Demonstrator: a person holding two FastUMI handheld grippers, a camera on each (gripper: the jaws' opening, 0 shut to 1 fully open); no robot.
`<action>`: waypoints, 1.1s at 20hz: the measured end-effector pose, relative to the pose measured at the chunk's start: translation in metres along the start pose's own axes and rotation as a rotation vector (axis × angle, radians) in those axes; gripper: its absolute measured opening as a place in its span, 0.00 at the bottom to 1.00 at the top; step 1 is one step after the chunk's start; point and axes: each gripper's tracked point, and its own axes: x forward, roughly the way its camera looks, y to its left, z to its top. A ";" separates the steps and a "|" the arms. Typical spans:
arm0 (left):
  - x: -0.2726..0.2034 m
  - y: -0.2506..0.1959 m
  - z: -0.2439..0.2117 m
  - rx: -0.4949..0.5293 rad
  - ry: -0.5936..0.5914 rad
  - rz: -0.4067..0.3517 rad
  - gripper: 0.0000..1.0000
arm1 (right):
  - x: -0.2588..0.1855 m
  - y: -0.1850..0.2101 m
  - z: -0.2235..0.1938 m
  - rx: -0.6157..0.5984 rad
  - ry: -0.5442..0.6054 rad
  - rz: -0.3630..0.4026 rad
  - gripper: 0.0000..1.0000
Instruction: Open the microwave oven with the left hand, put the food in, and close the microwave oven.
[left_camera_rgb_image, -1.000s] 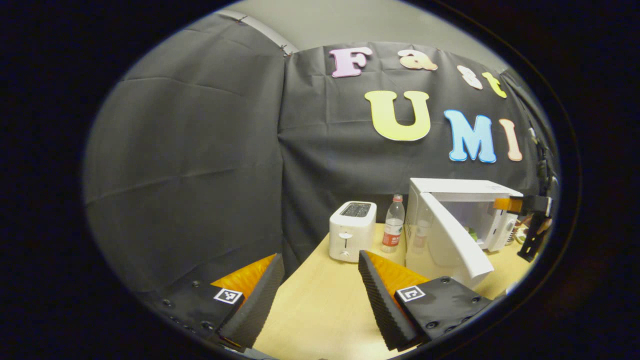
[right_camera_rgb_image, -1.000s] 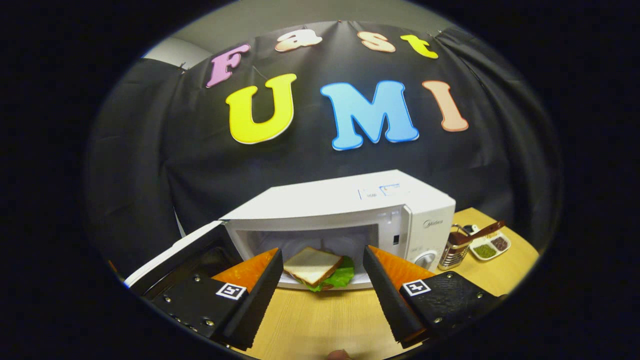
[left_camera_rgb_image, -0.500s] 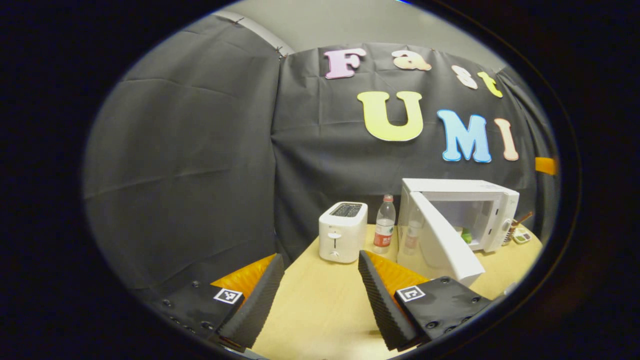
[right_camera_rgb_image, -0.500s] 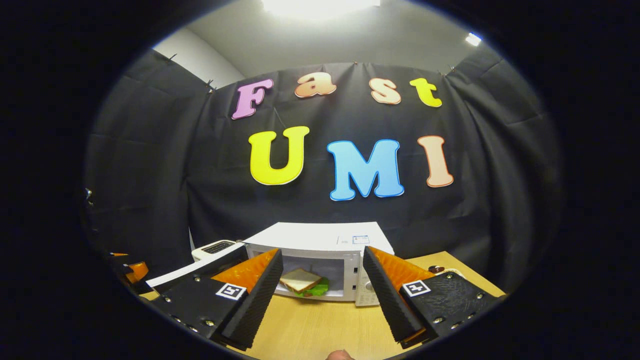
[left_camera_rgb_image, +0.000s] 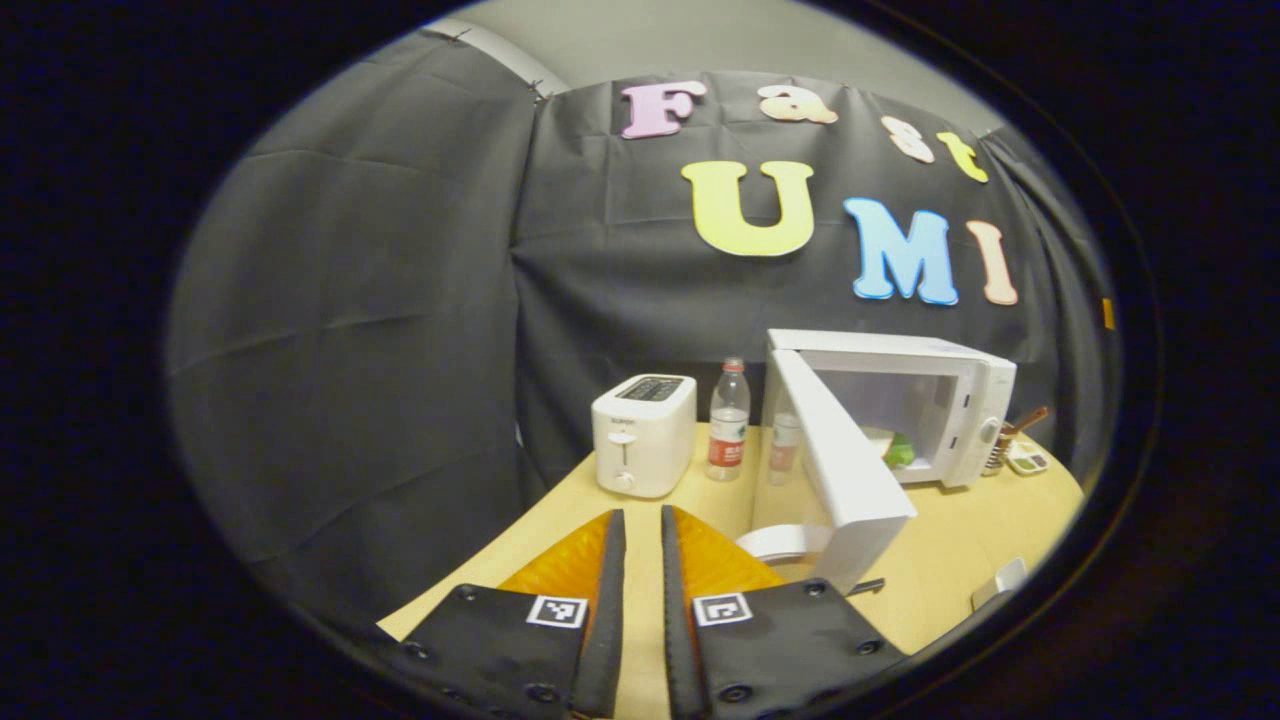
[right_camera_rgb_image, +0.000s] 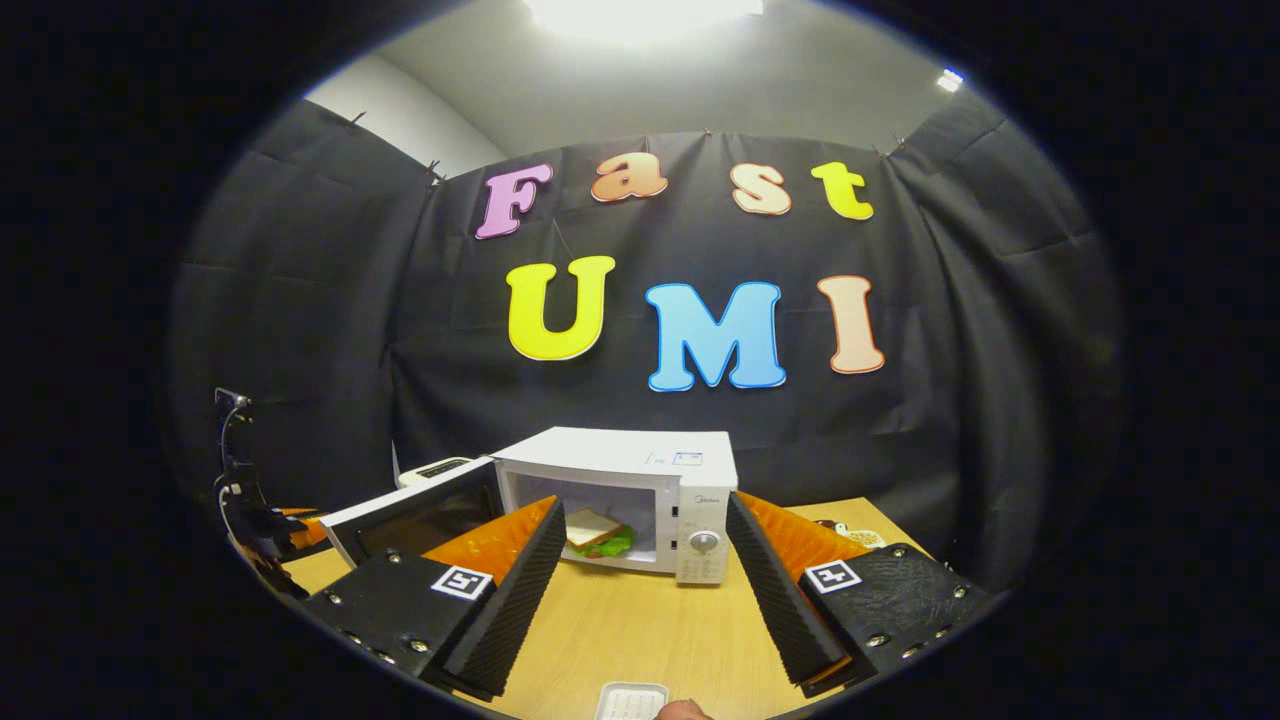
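Fingers of my left claw (left_camera_rgb_image: 640, 600) sit nearly closed on nothing; my right claw (right_camera_rgb_image: 640, 585) is spread wide, empty. Ahead of both, across the pale wooden table (right_camera_rgb_image: 640, 630), the white microwave oven (right_camera_rgb_image: 640, 480) stands open, its door (left_camera_rgb_image: 840, 455) swung out, a lettuce sandwich (right_camera_rgb_image: 597, 535) inside.

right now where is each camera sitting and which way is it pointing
Left gripper view: rides the left gripper, low over the table's left end, facing the toaster, bottle and the microwave's open door; its own nearly closed fingers show.
Right gripper view: rides the right gripper, facing the microwave front with the sandwich inside; its own spread fingers show.
Both share the microwave, open door and table.
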 end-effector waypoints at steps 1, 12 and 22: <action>-0.010 0.002 -0.001 0.022 -0.009 0.035 0.14 | -0.005 -0.008 0.000 0.004 0.001 -0.004 0.98; -0.021 -0.066 0.011 0.033 -0.008 0.029 0.07 | -0.058 -0.089 -0.011 0.038 0.012 -0.031 0.98; -0.006 -0.165 0.023 0.054 -0.003 -0.106 0.07 | -0.086 -0.139 -0.020 0.089 0.015 -0.083 0.98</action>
